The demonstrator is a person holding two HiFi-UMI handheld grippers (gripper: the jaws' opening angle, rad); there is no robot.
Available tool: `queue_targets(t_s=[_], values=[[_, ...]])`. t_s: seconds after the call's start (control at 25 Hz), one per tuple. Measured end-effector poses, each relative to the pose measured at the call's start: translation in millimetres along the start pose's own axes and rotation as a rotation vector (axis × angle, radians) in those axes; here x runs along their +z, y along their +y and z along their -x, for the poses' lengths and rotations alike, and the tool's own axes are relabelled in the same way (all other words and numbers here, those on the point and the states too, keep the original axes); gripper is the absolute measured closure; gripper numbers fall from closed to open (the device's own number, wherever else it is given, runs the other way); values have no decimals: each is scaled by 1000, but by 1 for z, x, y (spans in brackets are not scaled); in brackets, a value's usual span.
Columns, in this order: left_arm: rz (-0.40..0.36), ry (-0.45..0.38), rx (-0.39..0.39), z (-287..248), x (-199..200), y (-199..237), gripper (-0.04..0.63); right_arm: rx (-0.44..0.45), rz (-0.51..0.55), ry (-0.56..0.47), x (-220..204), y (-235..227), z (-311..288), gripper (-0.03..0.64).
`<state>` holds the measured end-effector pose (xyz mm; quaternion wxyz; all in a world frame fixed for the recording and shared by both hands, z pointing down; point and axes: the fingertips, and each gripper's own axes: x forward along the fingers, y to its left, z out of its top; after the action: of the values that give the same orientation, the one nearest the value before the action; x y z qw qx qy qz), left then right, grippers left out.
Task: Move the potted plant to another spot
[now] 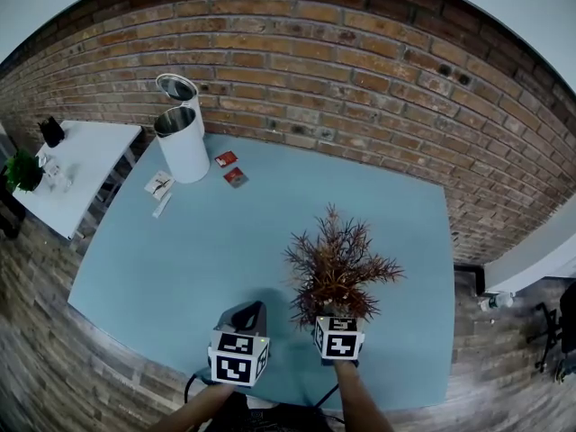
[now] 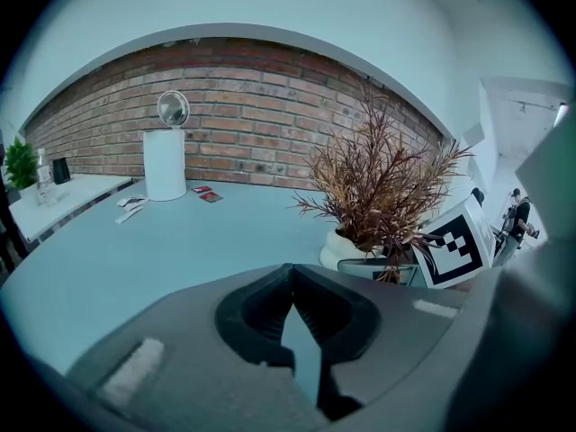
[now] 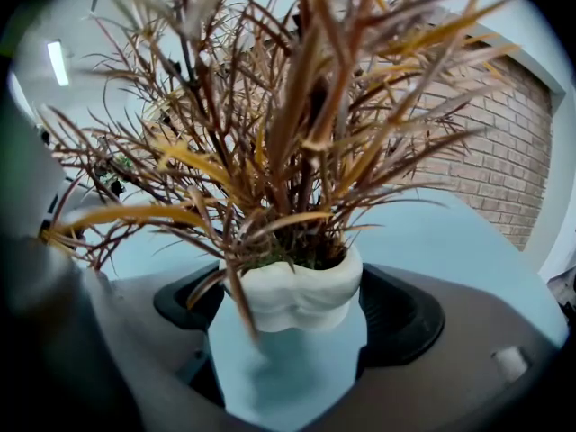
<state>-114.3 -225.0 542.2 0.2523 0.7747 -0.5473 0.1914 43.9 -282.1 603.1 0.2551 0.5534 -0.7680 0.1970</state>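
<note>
The potted plant (image 1: pixel 335 268), dry reddish-brown leaves in a small white pot (image 3: pixel 292 288), stands on the light blue table (image 1: pixel 225 241) near its front edge. My right gripper (image 1: pixel 339 324) is right behind it. In the right gripper view the pot sits between the jaws and their dark pads (image 3: pixel 396 318) meet its two sides. The left gripper view shows the plant (image 2: pixel 378 187) at the right with the right gripper's marker cube beside it. My left gripper (image 1: pixel 249 318) hovers just left of the plant, shut with nothing in it.
A white cylindrical bin (image 1: pixel 183 142) with its lid up stands at the table's far left, with two red packets (image 1: pixel 231 169) and white cards (image 1: pixel 158 185) near it. A brick wall runs behind. A white side table (image 1: pixel 72 169) stands to the left.
</note>
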Motion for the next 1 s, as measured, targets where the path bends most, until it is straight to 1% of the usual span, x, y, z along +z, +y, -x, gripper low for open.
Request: queue_targets(t_s=[1.0], values=[[37, -21, -1, 21, 1, 85, 594, 25, 22, 9, 17, 90, -26, 149]])
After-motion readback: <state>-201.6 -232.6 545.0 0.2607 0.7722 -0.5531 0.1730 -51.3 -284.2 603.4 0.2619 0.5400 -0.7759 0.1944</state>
